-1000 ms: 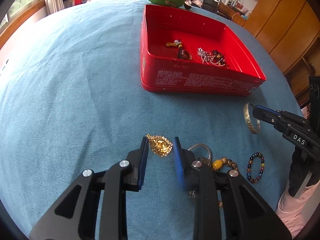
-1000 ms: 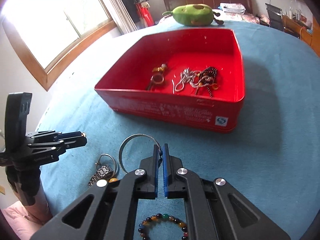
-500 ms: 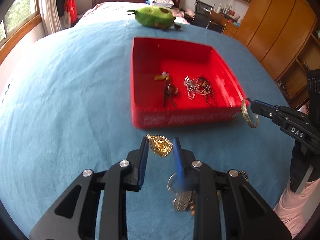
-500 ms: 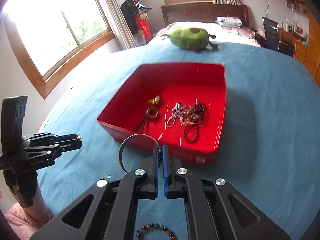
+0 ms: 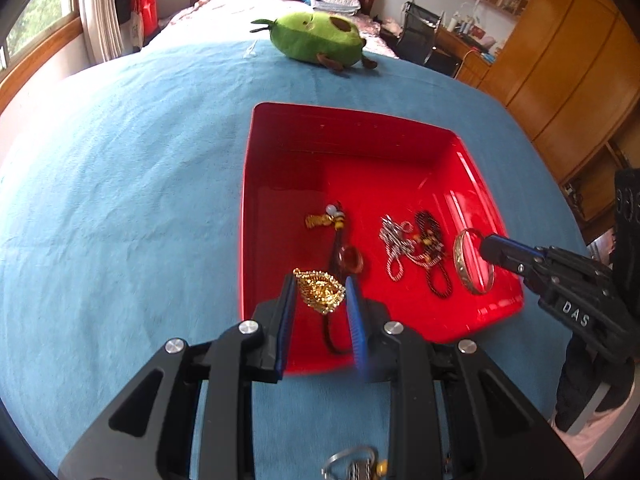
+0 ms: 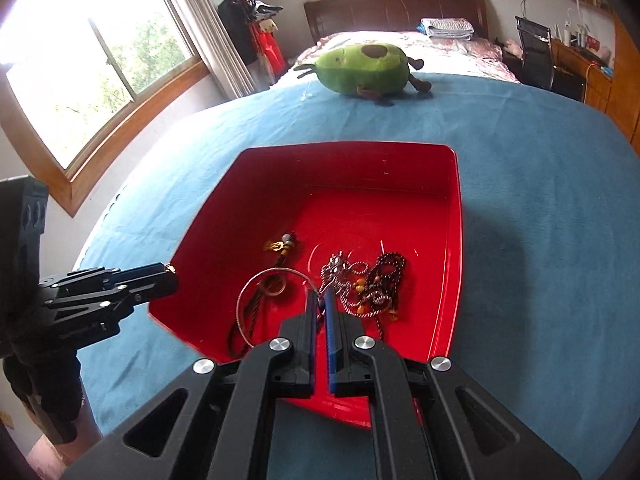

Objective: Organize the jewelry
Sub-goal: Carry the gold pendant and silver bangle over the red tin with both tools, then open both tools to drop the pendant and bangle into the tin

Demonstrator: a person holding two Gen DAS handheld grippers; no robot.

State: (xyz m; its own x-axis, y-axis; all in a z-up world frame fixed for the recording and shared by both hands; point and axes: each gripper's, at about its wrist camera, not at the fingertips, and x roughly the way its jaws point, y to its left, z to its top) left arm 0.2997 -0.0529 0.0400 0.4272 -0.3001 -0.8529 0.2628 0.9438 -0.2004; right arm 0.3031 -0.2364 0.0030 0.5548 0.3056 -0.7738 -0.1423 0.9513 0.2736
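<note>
Gold pendant [image 5: 320, 290] between jaws, bangle [image 5: 472, 262] pinched

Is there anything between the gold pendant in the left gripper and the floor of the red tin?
Nothing blocks the drop. The left gripper holds the gold pendant above the near part of the red tin. A dark cord with an amber ring lies on the floor beneath, so the pendant may land on it.

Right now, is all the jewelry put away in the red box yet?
Not yet. Some chains and cords already lie in the red box. The left tongs hold a gold pendant, the right tongs a thin bangle, both above it. Keyring pieces wait on the blue cloth.
</note>
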